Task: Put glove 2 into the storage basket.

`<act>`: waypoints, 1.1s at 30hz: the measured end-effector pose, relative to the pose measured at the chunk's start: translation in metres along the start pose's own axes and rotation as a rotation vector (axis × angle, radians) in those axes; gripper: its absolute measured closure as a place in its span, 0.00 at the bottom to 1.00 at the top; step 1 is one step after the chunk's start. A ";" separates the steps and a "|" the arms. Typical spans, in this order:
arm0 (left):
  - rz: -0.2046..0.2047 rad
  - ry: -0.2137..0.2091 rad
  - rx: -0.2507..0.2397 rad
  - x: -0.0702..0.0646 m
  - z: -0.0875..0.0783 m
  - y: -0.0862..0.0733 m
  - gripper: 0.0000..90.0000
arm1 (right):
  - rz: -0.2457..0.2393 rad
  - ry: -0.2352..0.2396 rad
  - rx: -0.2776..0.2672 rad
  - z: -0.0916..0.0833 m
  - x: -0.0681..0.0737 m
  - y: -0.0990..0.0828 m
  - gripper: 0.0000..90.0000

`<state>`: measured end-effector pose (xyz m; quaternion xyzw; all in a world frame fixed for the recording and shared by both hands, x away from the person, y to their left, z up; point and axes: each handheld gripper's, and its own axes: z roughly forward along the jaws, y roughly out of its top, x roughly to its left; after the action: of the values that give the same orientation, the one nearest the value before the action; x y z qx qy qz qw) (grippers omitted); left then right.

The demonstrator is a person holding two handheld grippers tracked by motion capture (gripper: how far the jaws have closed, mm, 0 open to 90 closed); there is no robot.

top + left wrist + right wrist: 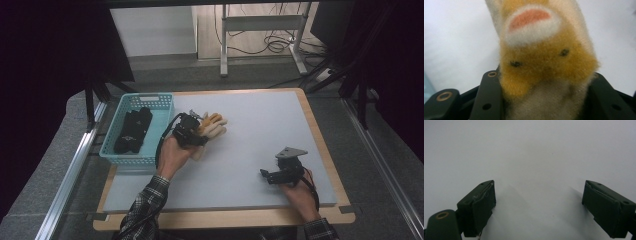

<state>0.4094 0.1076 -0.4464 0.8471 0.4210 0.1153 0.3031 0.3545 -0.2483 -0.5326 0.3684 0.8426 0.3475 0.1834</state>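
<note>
Basket [163,102] walls the left edge (board's [260,130] middle lies open).

From my seat, a turquoise basket [160,107] with slotted walls sits at the left edge of the frame, on the left end of the table [270,130]. Inside it I see a dark bundle of cloth [132,130], lying lengthwise; I cannot tell what the pieces are. The table has a pale grey top with a wooden border. Beyond it, in the upper middle of the frame, stands a white metal frame [260,22] on the floor, with black cables [272,45] looped under it. A silver rail [65,180] runs down the lower left.
</note>
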 end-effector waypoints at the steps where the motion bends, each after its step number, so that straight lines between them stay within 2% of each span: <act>1: -0.003 0.003 0.001 0.002 -0.002 0.000 0.61 | 0.000 0.000 0.000 0.000 0.000 0.000 0.13; 9: -0.039 0.026 -0.011 0.018 -0.016 0.000 0.61 | 0.000 0.001 0.000 0.000 0.000 0.000 0.13; 14: -0.058 0.056 -0.016 0.029 -0.026 -0.001 0.61 | 0.000 0.000 0.000 0.000 0.000 0.000 0.13; 24: -0.113 0.124 -0.044 0.056 -0.052 -0.007 0.60 | 0.000 0.000 0.000 0.000 0.000 0.000 0.13; 33: -0.160 0.202 -0.044 0.086 -0.069 -0.017 0.60 | 0.000 0.000 0.000 0.000 0.000 0.000 0.13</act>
<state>0.4207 0.2112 -0.4072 0.7881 0.5129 0.1846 0.2860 0.3545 -0.2484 -0.5326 0.3683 0.8425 0.3478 0.1833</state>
